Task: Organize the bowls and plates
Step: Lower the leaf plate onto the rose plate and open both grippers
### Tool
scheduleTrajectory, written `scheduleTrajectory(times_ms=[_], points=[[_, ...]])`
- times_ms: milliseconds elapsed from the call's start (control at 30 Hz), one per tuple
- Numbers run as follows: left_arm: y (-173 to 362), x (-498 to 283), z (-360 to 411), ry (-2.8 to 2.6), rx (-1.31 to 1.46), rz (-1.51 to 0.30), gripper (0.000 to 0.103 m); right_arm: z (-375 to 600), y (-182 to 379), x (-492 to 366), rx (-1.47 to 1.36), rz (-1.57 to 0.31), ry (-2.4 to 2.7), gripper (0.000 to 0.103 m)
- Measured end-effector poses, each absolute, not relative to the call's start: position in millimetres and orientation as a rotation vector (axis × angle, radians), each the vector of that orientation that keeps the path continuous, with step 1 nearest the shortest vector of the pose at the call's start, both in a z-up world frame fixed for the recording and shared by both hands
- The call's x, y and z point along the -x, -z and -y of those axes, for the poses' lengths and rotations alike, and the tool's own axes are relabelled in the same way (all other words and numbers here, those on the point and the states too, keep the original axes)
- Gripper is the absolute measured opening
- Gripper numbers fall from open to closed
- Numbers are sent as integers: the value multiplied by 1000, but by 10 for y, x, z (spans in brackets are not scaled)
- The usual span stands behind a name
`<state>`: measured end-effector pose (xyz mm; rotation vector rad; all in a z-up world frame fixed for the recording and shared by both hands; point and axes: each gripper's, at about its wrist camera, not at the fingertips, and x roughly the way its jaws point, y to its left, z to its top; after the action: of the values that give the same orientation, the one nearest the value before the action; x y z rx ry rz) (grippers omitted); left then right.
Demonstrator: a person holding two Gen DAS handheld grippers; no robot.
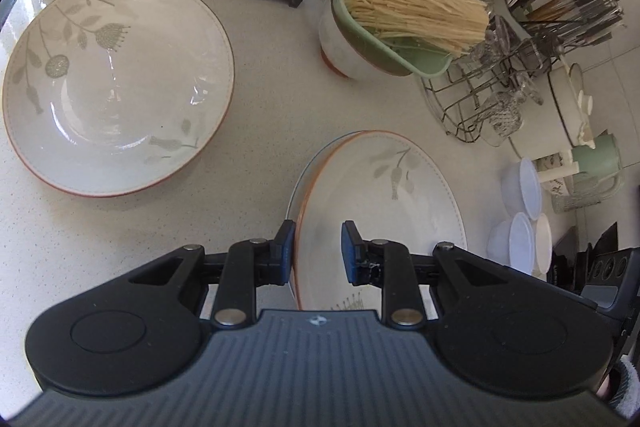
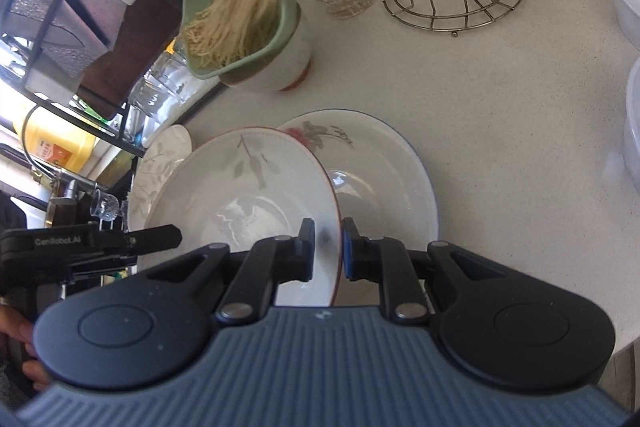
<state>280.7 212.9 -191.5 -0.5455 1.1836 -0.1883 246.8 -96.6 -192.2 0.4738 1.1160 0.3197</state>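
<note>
1. Right hand-held gripper (image 2: 327,249): jaws closed on the rim of an orange-rimmed leaf-pattern plate (image 2: 248,187), held tilted; one pad lies inside the plate, the other behind its rim.
2. Just beyond and right of that grip, a blue-rimmed flower-pattern plate (image 2: 384,171) lies on the tabletop (image 2: 500,107), partly under the held plate.
3. Left hand-held gripper (image 1: 318,251): its left pad touches the rim of the same orange-rimmed plate (image 1: 384,203) while the right pad stands apart over the plate's face; whether it grips cannot be told.
4. Ahead and left of the left hand-held gripper, a large leaf-pattern bowl (image 1: 120,83) rests on the tabletop, well apart.
5. Farther ahead, a green basket of noodle-like strands (image 1: 400,7) sits tilted on a white cup (image 1: 340,55); to its right stands a wire rack with glasses (image 1: 500,95).
</note>
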Motion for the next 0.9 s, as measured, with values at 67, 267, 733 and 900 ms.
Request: scheduleTrajectory(times_ms=[67,267,733,900], points=[[1960,-2859,-2081,179,532,-1205,28,1000,1970,-2499,-476,-1126,-325,17],[2024,-2975,-1915,187,445,-1220,28,1094,2078,-2568,-500,-1151,-327,17],[2150,-3111,-1761,143,439,-1231,28,1273,2219,-2621,-577,-1164,-316,17],[2166,-3122,-1777,129,472,-1229,29,1276,2206,-2609,-586,-1162,-309,17]])
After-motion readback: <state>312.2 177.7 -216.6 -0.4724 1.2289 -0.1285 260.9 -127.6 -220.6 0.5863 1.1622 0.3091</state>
